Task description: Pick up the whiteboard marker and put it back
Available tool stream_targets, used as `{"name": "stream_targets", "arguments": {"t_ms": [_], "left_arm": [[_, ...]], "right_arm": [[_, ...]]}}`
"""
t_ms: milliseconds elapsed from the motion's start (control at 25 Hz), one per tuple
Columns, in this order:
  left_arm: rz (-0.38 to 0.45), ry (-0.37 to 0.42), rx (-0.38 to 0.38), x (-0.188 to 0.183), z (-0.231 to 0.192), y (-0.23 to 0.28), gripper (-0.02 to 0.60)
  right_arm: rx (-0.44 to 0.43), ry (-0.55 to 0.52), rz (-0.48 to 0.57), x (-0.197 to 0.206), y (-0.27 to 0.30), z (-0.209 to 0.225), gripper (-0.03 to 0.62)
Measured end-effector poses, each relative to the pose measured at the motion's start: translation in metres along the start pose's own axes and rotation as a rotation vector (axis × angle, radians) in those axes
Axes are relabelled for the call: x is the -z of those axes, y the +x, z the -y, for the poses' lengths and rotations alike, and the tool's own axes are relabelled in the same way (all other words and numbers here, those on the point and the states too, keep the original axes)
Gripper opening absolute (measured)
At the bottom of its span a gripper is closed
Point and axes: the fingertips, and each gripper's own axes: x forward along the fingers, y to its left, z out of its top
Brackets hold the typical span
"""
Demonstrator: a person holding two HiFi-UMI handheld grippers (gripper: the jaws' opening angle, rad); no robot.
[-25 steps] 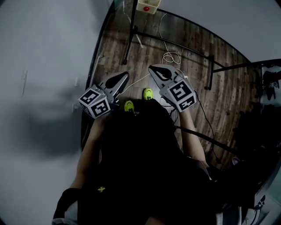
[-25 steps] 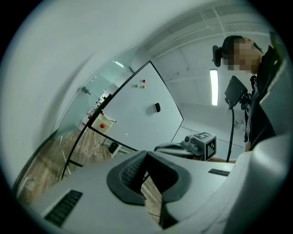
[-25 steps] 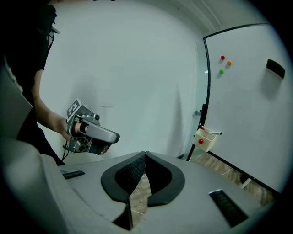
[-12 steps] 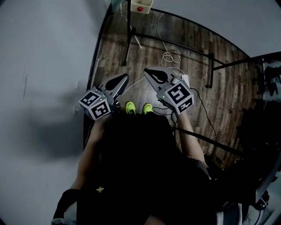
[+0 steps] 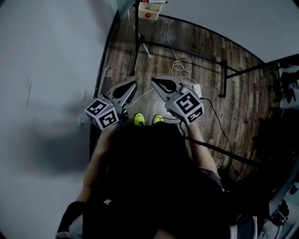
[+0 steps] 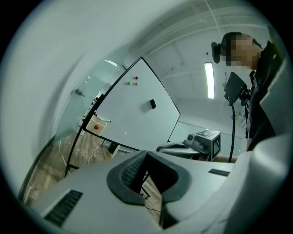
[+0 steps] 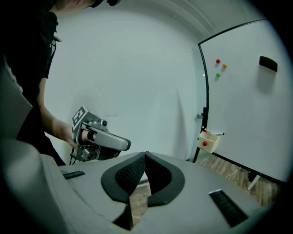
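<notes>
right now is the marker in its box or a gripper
In its box: the marker lies across its top, on the whiteboard frame; left gripper and right gripper are shut, empty.

A white cable (image 5: 180,61) lies coiled on the wooden floor (image 5: 243,100).

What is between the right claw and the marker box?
Head view: between right claw and box, wooden floor, a white cable and the stand's black bar.

The head view looks steeply down from over the person (image 5: 154,186) at the left tongs (image 5: 132,84), right tongs (image 5: 156,80) and floor (image 5: 201,51). Each tongs view rides close behind its own jaws, facing the whiteboard (image 6: 132,114) and box (image 6: 95,124). Each also catches the other tongs.
</notes>
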Motion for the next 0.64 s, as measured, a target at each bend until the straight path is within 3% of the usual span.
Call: {"name": "stream_targets", "arguments": {"t_ms": [160, 640], "left_arm": [[-0.017, 0.046, 0.004, -0.0019, 0.0017, 0.0053, 0.018], [-0.019, 0.052, 0.007, -0.0041, 0.0051, 0.0108, 0.018]], "right_arm": [[0.007, -0.008, 0.004, -0.0025, 0.0001, 0.0045, 0.020], [0.006, -0.015, 0.014, -0.0099, -0.0036, 0.0066, 0.020]]}}
